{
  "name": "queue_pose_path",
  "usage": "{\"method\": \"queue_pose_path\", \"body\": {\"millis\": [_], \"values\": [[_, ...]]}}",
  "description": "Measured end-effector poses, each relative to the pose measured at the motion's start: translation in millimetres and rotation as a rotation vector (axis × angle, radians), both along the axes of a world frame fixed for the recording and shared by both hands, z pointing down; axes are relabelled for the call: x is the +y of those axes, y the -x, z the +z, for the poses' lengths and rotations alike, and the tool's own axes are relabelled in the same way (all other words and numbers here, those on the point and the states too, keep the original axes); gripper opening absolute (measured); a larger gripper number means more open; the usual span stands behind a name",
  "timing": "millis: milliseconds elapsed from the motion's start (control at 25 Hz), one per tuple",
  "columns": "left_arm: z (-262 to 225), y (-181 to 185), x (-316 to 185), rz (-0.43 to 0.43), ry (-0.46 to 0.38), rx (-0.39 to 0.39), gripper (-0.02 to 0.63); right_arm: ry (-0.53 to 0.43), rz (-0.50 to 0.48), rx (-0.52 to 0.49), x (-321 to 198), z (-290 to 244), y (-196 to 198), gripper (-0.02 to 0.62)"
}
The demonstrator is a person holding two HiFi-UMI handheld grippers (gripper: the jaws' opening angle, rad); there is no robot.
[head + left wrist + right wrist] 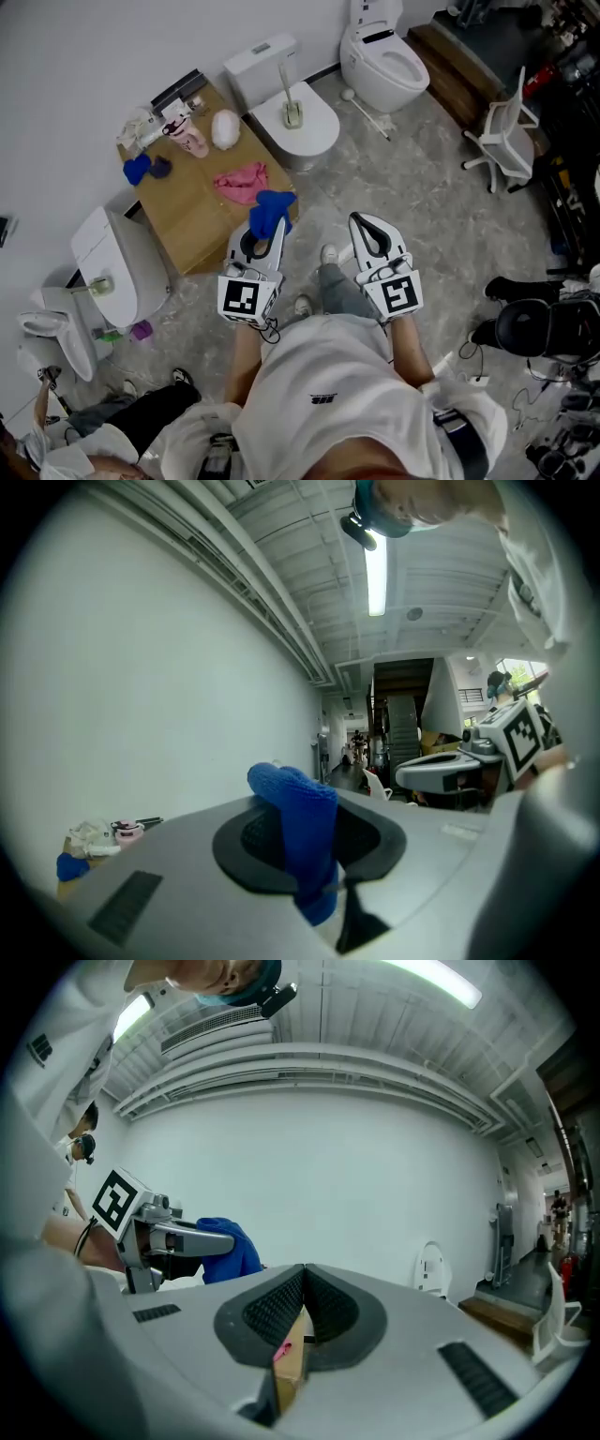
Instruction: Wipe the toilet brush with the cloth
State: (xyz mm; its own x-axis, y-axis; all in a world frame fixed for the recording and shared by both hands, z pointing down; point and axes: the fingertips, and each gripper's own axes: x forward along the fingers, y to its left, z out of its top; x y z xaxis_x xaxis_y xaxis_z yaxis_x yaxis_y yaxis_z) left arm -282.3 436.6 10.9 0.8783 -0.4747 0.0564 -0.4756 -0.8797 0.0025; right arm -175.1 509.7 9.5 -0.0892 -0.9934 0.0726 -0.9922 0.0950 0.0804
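Two grippers are pointing level toward the table [192, 230], and we are standing just short of it. We are pinching the cloth [271, 210], a blue one, in the left gripper [263, 232]. Its jaws are clamping a fold, with the rest bunching over the tips and a tail hanging below, so a loose pad is facing forward for wiping.

We are carrying the right gripper [367, 228] with its jaw tips pressing together and nothing between them. Through the slit under the tips only the table edge and a pink rag [241, 181] are showing. That free gripper, we judge, is being saved for the brush handle.

The brush [289, 94] is standing upright in its holder on the closed lid of the toilet [314, 131] beyond the table, well apart from both grippers. Another long tool [366, 112] is lying on the floor [422, 187] nearby. Wiping, we judge, is not yet starting.

We are finding no brand or wording to read. Only the square markers [241, 298] on the cubes are showing, and a dark mark on the shirt [300, 366] is too small to make out.
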Motion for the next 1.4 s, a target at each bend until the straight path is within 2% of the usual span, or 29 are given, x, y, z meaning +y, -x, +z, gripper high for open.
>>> {"method": "queue_pose_path", "body": {"millis": [400,640,800,1120,1400], "values": [[-2,-82,-73,-0.076,-0.003,-0.037,0.086,-0.004,-0.068,-0.009,-84,1,-93,-0.005],[-1,-119,-97,-0.126,0.007,-0.046,0.086,0.003,-0.124,-0.017,-113,5,-134,-0.005],[3,-131,-107,-0.143,0.013,-0.062,0.086,0.032,-0.135,-0.014,-128,12,-151,-0.005],[14,-146,-126,-0.171,0.021,-0.071,0.086,0.003,-0.197,-0.025,-155,15,-160,-0.005],[28,-162,-159,-0.190,0.035,-0.086,0.086,0.013,-0.232,-0.019,-190,22,-177,-0.005]]}}
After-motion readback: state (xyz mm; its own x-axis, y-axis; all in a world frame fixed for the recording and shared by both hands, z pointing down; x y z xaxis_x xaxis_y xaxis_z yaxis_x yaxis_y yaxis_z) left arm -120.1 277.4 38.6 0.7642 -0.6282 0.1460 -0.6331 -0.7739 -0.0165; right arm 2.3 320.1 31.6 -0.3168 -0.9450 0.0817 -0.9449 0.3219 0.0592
